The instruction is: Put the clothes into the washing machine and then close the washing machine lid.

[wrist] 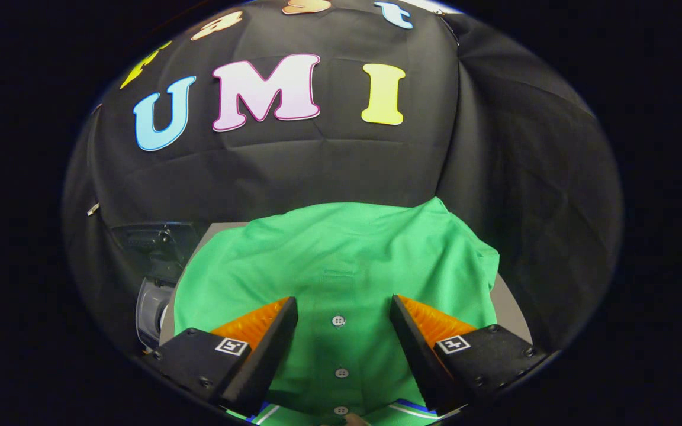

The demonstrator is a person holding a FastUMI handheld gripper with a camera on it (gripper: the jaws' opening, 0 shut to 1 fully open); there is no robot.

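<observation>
While I look forward along the gripper (344,307), I see its two fingers spread wide apart, with nothing pinched between them; they hang above a green shirt (341,266) and I cannot tell whether either tip touches the cloth. That shirt lies spread out and mostly flat on a grey table (510,305), which shows bare just beside the garment on the right and again as a thin strip at its far left corner; the cloth runs from beneath the fingers to well beyond them. Its button placket runs straight down the gap between the fingers — three pale buttons (338,320) in a row, the farthest level with the fingertips, the nearest at the collar; that collar (406,410) carries white and blue stripes and sits closest to me, under the gripper's body. The shirt's right side is bunched into a fold near the table's edge. Off to the left, beside and lower than the table, I make out part of the washing machine (151,278) — a dark upper part with a pale rounded part beneath it; whether its lid stands up or down I cannot tell. Black cloth (329,171) hangs behind everything.
</observation>
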